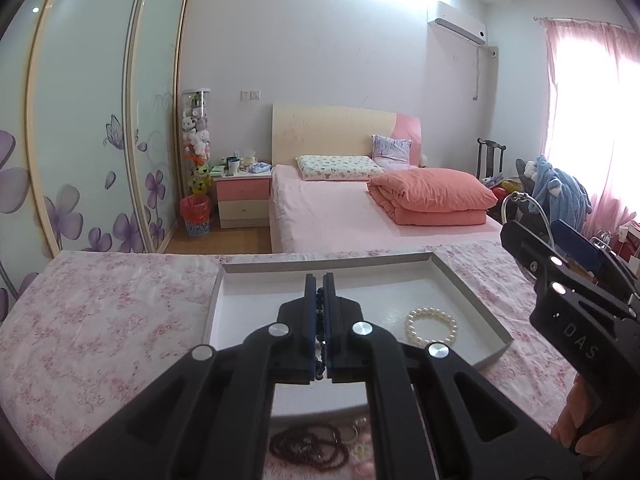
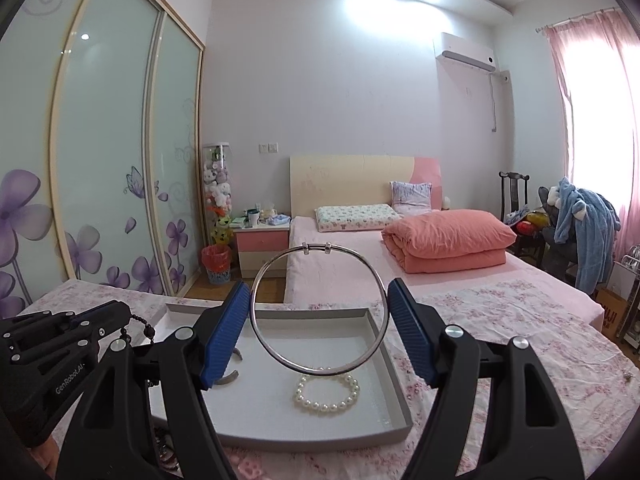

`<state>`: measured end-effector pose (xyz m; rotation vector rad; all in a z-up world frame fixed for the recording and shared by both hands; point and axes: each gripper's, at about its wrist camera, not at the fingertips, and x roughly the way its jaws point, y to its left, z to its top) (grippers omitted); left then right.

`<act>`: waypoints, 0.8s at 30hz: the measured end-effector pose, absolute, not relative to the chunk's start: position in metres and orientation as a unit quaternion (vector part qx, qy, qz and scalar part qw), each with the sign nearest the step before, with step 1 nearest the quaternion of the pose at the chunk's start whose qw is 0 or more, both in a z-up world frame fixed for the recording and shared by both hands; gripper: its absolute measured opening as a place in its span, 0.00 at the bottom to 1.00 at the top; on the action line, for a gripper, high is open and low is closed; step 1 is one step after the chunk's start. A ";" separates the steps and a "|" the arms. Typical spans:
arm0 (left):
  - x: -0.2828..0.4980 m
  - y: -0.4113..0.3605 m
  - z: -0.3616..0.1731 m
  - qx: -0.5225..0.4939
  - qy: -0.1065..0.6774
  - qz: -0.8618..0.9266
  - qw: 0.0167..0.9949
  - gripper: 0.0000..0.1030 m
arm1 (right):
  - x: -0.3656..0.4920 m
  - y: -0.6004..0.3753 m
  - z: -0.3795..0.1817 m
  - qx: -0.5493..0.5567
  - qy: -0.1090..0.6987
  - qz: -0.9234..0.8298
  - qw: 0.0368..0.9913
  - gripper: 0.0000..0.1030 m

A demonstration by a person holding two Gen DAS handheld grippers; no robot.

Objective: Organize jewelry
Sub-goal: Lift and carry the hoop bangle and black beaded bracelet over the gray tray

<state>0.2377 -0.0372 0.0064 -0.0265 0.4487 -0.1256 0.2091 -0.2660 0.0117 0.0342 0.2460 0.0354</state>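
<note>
My left gripper (image 1: 319,280) is shut on a string of dark beads (image 1: 320,312) and hovers over the shallow grey tray (image 1: 472,296). A pearl bracelet (image 1: 430,326) lies in the tray's near right part. In the right wrist view my right gripper (image 2: 317,285) grips a thin silver bangle (image 2: 320,371) upright between its blue pads (image 2: 224,332), above the tray (image 2: 396,364) and the pearl bracelet (image 2: 326,394). A silver cuff (image 2: 234,378) in the tray shows partly behind the left finger. The left gripper (image 2: 122,312) is at the left with the beads (image 2: 142,326) dangling.
A floral cloth (image 1: 100,320) covers the table under the tray. A reddish-brown bead necklace (image 1: 308,446) and small rings (image 1: 354,432) lie on it near the front edge. Beyond the table stand a pink bed (image 1: 340,216) and a wardrobe (image 1: 80,120).
</note>
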 end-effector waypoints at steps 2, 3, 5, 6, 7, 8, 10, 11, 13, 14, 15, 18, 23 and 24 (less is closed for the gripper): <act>0.245 -0.038 0.003 -0.013 0.226 -0.062 0.972 0.04 | 0.216 -0.262 0.007 0.016 0.129 0.016 0.991 0.69; 0.249 -0.038 0.000 -0.014 0.229 -0.062 0.971 0.04 | 0.221 -0.261 0.004 0.015 0.135 0.015 0.991 0.69; 0.257 -0.039 -0.005 -0.015 0.235 -0.062 0.970 0.04 | 0.229 -0.258 -0.001 0.013 0.145 0.015 0.989 0.69; 0.261 -0.039 -0.009 -0.016 0.239 -0.061 0.969 0.04 | 0.235 -0.257 -0.005 0.013 0.155 0.016 0.988 0.69; 0.265 -0.038 -0.011 -0.017 0.242 -0.061 0.968 0.04 | 0.239 -0.257 -0.009 0.013 0.163 0.017 0.986 0.69; 0.268 -0.038 -0.014 -0.018 0.246 -0.061 0.967 0.04 | 0.243 -0.255 -0.010 0.013 0.169 0.018 0.985 0.69; 0.272 -0.038 -0.020 -0.018 0.252 -0.061 0.966 0.04 | 0.249 -0.254 -0.017 0.014 0.187 0.020 0.982 0.69; 0.274 -0.038 -0.022 -0.017 0.254 -0.060 0.965 0.04 | 0.252 -0.253 -0.020 0.015 0.195 0.022 0.980 0.69; 0.278 -0.037 -0.026 -0.018 0.260 -0.061 0.964 0.04 | 0.259 -0.250 -0.024 0.015 0.210 0.025 0.977 0.69; 0.280 -0.036 -0.029 -0.019 0.262 -0.061 0.963 0.04 | 0.262 -0.250 -0.028 0.016 0.222 0.030 0.974 0.69; 0.281 -0.036 -0.031 -0.020 0.266 -0.063 0.962 0.04 | 0.264 -0.248 -0.030 0.016 0.230 0.033 0.972 0.69; 0.286 -0.036 -0.037 -0.019 0.275 -0.066 0.959 0.05 | 0.268 -0.244 -0.034 0.015 0.249 0.038 0.968 0.69; 0.290 -0.036 -0.043 -0.023 0.288 -0.068 0.955 0.05 | 0.275 -0.238 -0.038 0.016 0.275 0.045 0.960 0.70; 0.292 -0.035 -0.044 -0.023 0.289 -0.067 0.955 0.05 | 0.277 -0.240 -0.039 0.018 0.277 0.045 0.960 0.70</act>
